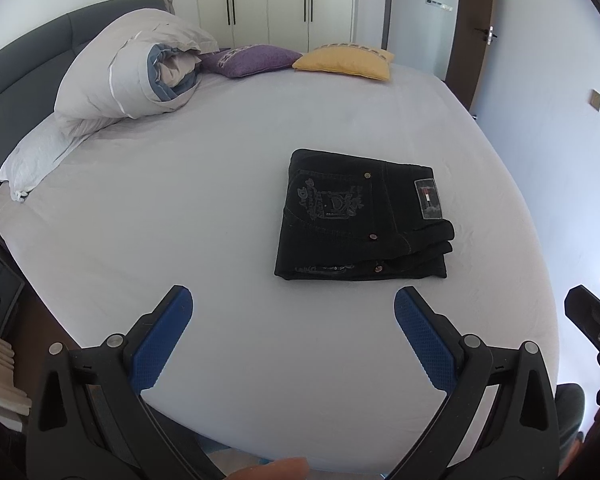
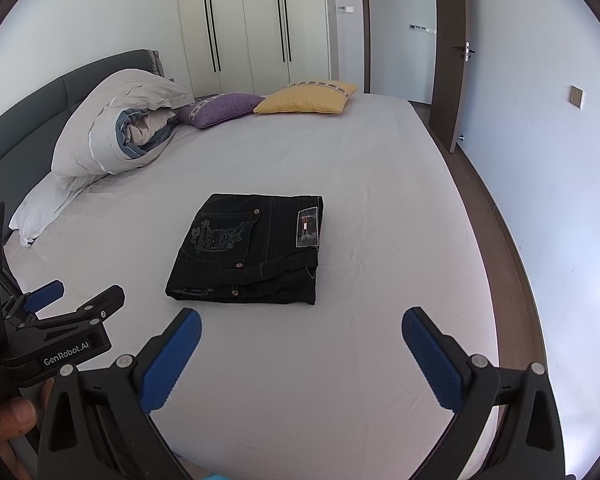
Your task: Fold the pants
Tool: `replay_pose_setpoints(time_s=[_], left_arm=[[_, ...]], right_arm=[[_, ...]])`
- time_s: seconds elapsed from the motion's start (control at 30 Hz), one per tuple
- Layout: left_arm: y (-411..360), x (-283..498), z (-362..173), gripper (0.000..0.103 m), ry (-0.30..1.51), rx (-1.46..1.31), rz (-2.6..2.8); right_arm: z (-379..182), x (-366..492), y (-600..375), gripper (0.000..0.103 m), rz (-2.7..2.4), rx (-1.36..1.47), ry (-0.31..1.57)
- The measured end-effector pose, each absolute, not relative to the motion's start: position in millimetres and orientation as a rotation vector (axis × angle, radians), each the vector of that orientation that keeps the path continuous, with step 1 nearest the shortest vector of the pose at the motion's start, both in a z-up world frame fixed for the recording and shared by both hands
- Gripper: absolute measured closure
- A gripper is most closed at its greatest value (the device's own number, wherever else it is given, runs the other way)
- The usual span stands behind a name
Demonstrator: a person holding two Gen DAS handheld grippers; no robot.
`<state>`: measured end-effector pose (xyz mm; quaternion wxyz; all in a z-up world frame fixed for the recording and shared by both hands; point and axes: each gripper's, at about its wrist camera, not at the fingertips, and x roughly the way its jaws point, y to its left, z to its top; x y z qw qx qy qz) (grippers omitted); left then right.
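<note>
Black denim pants, folded into a compact rectangle, lie finished on my pale grey bed, so both my left gripper and right gripper hover nearby, fingers spread, holding nothing.

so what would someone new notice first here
The black pants lie folded in a neat stack in the middle of the pale bed. Both grippers, left and right, sit open and empty just short of them. Purple and yellow cushions mark the far edge.
</note>
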<state>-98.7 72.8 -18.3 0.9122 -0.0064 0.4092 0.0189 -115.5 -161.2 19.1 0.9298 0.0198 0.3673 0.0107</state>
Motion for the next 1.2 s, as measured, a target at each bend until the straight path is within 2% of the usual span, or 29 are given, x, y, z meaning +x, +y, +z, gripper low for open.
replay_pose_setpoints(time_s=[1.2], left_arm=[[71.7,-101.3,-23.3,0.000,0.851,-0.019,0.044]], right_arm=[[11.1,-117.3,-160.6,0.000,0.024,0.051,0.766]])
